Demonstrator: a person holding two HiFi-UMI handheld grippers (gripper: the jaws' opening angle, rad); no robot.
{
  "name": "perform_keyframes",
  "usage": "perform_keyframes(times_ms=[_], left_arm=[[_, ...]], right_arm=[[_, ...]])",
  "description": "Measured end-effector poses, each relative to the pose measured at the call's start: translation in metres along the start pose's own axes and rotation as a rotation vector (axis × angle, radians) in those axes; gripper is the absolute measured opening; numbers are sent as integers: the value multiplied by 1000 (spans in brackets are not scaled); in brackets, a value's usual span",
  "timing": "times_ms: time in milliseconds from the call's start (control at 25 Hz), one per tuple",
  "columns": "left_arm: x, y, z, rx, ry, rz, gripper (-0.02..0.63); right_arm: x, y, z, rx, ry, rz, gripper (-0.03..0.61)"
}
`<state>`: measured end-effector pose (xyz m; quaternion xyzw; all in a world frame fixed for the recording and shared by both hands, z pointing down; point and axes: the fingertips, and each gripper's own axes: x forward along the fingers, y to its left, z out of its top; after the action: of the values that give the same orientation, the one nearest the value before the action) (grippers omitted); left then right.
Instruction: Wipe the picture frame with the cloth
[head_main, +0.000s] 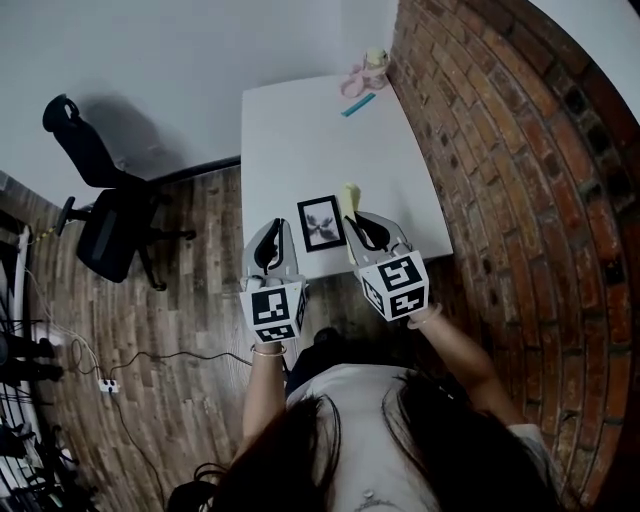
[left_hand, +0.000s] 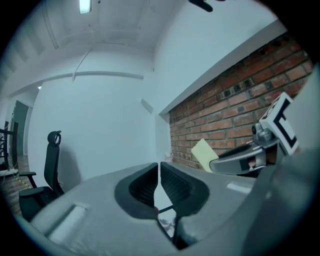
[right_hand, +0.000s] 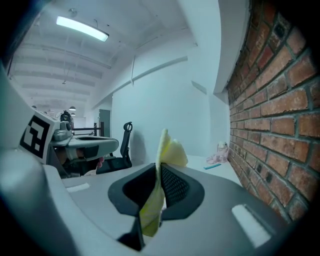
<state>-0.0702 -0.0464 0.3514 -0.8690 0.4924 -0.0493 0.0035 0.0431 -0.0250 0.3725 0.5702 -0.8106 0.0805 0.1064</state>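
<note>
My right gripper (right_hand: 159, 182) pinches the yellow cloth (right_hand: 167, 150) tight, its loose fold standing free, ready for wiping, I judge. My left gripper (left_hand: 159, 172) is nearly closed and empty. The picture frame (head_main: 321, 222) lies flat on the table (head_main: 300, 130) at twelve o'clock, between them, unobstructed. A chair (head_main: 100, 215) stands at ten, pink clutter (head_main: 365, 72) at one.

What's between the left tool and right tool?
In the head view, the picture frame lies on the white table between left tool and right tool, which grips the cloth.
</note>
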Motion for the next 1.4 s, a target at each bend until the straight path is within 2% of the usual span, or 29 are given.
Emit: perform_keyframes(times_ms=[400, 720, 1000, 1240, 1400], left_arm=[[-36, -28, 55, 36, -120, 24, 5], [-60, -48, 84, 44, -200, 32, 0], [-75, -63, 99, 56, -217, 13, 0], [-84, -71, 109, 6, -242, 17, 0], [-85, -74, 107, 23, -236, 14, 0]], right_arm=[[-51, 0, 33, -31, -149, -16, 34], [-86, -2, 51, -59, -233, -28, 34], [-112, 0, 63, -95, -293, -27, 33], [-124, 0, 69, -85, -317, -17, 32], [-129, -1, 69, -83, -323, -14, 32]])
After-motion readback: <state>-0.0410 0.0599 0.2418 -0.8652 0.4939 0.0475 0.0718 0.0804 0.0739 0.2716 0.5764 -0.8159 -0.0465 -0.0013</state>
